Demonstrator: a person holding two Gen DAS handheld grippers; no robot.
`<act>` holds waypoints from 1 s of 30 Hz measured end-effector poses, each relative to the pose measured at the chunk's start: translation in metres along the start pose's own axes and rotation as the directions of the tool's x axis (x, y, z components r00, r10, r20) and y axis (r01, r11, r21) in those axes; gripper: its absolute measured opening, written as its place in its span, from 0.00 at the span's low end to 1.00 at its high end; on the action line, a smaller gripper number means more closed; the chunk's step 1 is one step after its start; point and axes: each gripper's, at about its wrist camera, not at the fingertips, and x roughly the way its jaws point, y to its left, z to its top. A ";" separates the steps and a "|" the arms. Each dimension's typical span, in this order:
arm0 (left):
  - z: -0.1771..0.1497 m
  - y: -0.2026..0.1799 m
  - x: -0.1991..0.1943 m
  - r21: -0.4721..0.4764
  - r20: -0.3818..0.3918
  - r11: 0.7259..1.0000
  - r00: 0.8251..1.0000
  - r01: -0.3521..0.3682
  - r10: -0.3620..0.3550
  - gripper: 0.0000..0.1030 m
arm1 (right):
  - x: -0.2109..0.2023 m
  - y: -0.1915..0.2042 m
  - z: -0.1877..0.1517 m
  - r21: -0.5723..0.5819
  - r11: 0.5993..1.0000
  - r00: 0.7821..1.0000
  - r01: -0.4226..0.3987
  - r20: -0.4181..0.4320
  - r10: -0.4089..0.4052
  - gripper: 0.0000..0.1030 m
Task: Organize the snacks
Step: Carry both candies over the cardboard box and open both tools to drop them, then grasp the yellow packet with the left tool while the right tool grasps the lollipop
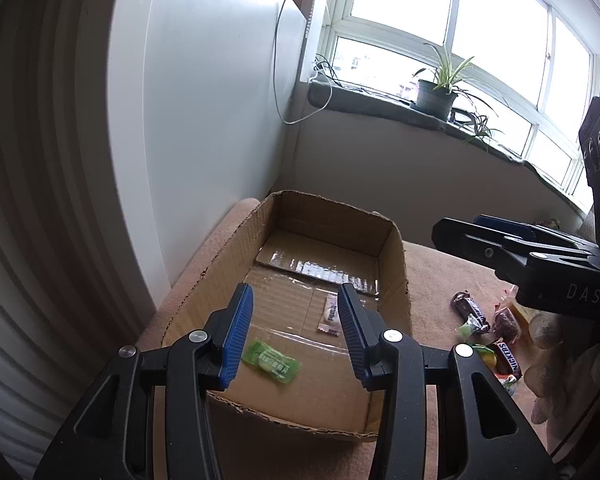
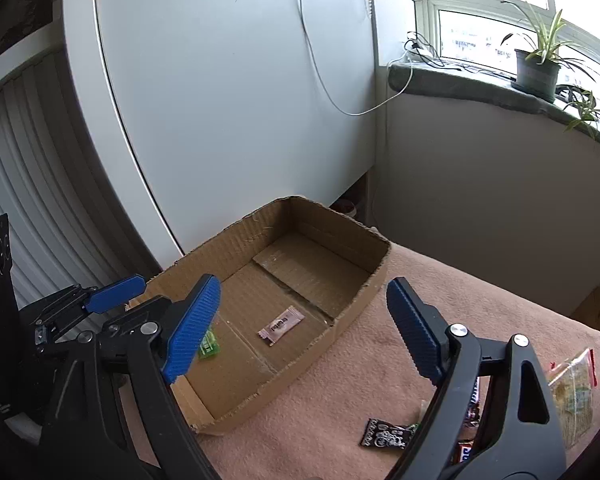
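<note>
An open cardboard box [image 1: 396, 264] [image 2: 364, 292] stands on a pinkish blanket. Inside lie a green candy [image 1: 271, 361] [image 2: 209, 345] and a small pink sachet [image 1: 329, 315] [image 2: 281, 325]. My left gripper [image 1: 296, 336] is open and empty, above the box's near end over the green candy. My right gripper [image 2: 304, 332] is open and empty, held over the box's right wall; it shows at the right of the left wrist view [image 1: 500, 244]. Loose snacks lie right of the box: Snickers bars [image 1: 507, 358], a dark wrapper [image 2: 386, 434] and a clear bag [image 2: 572, 392].
A white cabinet panel [image 2: 228, 100] stands right behind the box, with slatted shutters [image 1: 28, 240] to the left. A window sill with a potted plant [image 1: 436, 94] runs along the far wall. The blanket [image 2: 440, 280] stretches right of the box.
</note>
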 end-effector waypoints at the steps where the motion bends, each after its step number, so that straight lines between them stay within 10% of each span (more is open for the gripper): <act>1: 0.000 -0.002 -0.003 0.001 0.005 1.000 1.000 0.002 -0.002 0.41 | -0.007 -0.004 -0.001 0.008 1.000 1.000 0.001 0.008 -0.001 0.85; 20: -0.029 -0.075 -0.028 0.035 -0.031 0.989 0.989 0.143 -0.142 0.41 | -0.132 -0.094 -0.077 0.142 0.983 0.992 0.113 0.047 -0.121 0.85; 30: -0.077 -0.125 -0.011 0.087 -0.171 0.968 0.961 0.235 -0.218 0.41 | -0.109 -0.113 -0.140 0.288 0.957 0.997 -0.013 -0.072 0.035 0.82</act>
